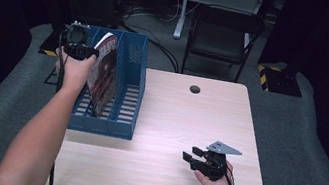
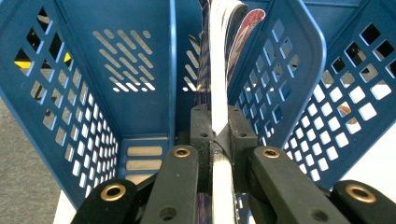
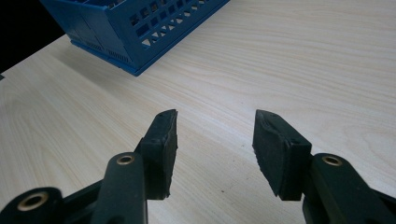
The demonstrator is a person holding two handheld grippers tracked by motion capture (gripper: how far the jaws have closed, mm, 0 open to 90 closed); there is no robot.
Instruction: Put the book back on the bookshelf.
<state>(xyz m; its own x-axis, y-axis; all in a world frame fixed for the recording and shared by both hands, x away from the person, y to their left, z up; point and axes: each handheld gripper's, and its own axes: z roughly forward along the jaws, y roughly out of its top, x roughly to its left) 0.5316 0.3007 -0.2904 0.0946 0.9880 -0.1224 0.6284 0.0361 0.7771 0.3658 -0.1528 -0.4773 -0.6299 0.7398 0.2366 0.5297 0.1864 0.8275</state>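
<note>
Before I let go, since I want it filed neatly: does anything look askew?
Yes. The magazine leans diagonally in the blue file rack, still clamped by the left tongs. Its pages fan apart at the top.

rack (image 1: 133, 57): blue plastic, perforated, slight sheen | magazine (image 1: 104, 70): glossy paper cover | table (image 1: 172, 124): pale wood grain, smooth matt | right gripper (image 3: 215, 140): pads matt black, rough-edged
</note>
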